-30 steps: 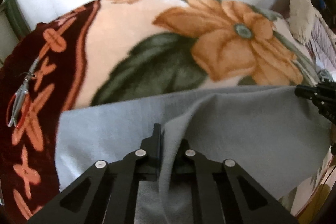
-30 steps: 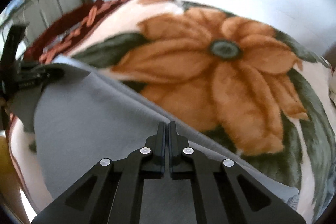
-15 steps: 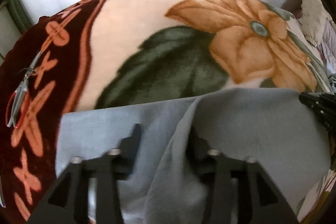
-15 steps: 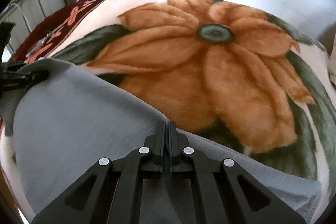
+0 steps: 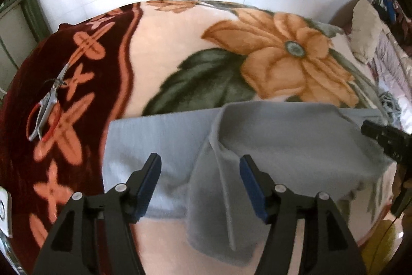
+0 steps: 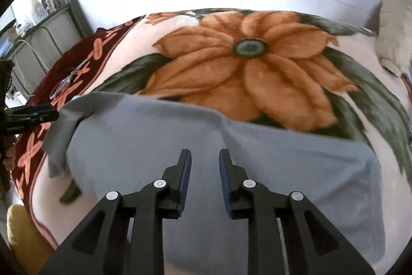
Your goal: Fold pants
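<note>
Grey pants lie folded on a flowered blanket. In the left wrist view my left gripper hangs above them, its jaws opening; a raised fold of grey cloth lies beneath the gap and the pads do not press it. The right gripper's tip shows at that view's right edge. In the right wrist view my right gripper is above the flat cloth, jaws opening, with nothing pinched. The left gripper's tip shows at the left, beside a loose corner of the pants.
Scissors with red handles lie on the blanket's dark red border. A beige pillow and heaped bedding sit at the far right. A shelf with spray bottles stands at the left, before a white wall.
Both grippers were shut on the grey cloth; both have let go and pulled back from it. The left jaws parted first, the right jaws just now. The pants have settled onto the blanket.
</note>
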A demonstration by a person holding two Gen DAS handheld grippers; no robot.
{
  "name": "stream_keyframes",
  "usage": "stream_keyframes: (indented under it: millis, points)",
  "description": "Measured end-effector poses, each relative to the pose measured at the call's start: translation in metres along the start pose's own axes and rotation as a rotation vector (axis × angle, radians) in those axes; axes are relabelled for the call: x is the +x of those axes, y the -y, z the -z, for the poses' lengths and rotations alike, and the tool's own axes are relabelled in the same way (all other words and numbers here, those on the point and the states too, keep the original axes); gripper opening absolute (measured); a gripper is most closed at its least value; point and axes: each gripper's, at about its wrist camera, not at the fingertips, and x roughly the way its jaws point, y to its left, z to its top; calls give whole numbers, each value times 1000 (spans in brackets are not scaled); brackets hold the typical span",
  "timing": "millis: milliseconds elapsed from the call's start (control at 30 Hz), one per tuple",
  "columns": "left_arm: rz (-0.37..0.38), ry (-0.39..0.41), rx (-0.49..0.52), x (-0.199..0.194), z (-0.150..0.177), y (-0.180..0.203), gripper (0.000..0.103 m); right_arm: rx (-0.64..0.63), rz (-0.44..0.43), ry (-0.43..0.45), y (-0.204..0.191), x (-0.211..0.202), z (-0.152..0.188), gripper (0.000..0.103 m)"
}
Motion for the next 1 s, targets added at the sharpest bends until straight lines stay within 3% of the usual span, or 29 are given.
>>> stream_keyframes:
  millis: [100, 267, 500, 533, 600, 633, 800, 1000]
  points:
    - [30, 5, -30, -10, 12, 4, 67, 17, 2, -2, -4, -15, 13, 30]
    - [58, 3, -63, -18, 32, 12, 67, 11, 2, -24, -14, -28, 30, 30]
    - [63, -38, -82, -4, 51, 20, 67, 24, -19, -22, -30, -37, 47, 30]
    - [63, -40, -81, -1, 53, 21, 64, 25, -23, -23, -33, -37, 49, 30]
    - [67, -41, -72, 3, 54, 21, 36, 23, -26, -28, -36, -34, 53, 30]
    - [70, -48, -67, 4, 54, 20, 10, 20, -26, -32, -38, -33, 53, 30]
    - [20, -13, -34, -5, 42, 3, 5, 20, -29, -32, -39, -31, 55, 30]
    - [-128, 34, 34, -10, 6, -32, 3, 40, -29, -32, -36, -27, 54, 30]
